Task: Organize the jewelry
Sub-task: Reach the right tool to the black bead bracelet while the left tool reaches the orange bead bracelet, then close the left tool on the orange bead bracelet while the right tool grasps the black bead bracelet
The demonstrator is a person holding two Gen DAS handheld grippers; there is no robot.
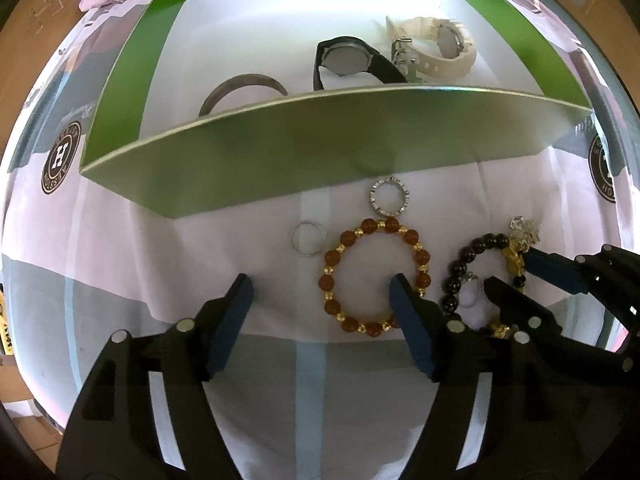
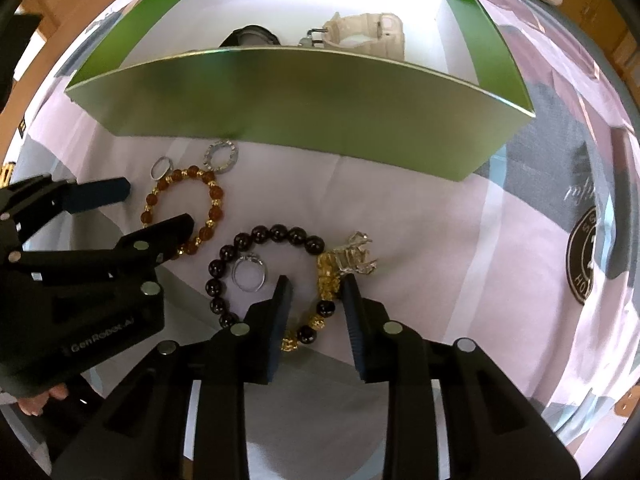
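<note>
An amber-and-gold bead bracelet (image 1: 374, 276) (image 2: 182, 208) lies flat on the cloth in front of the green box (image 1: 320, 148) (image 2: 300, 96). My left gripper (image 1: 322, 296) (image 2: 160, 205) stands open over it, one finger inside the loop, the other outside to the left. To its right lies a black bead bracelet (image 1: 460, 268) (image 2: 276, 234) with gold charms. My right gripper (image 2: 316, 292) (image 1: 516, 276) is open astride its gold-charm side, and the pads do not press the beads. A small ring (image 2: 249, 276) lies inside that loop.
A thin silver ring (image 1: 307, 238), a textured silver ring (image 1: 389, 196) and a clear crystal piece (image 2: 356, 258) lie on the cloth. The box holds a metal bangle (image 1: 240, 88), a black watch (image 1: 348, 60) and a white watch (image 1: 440, 44). Its front wall rises close behind the jewelry.
</note>
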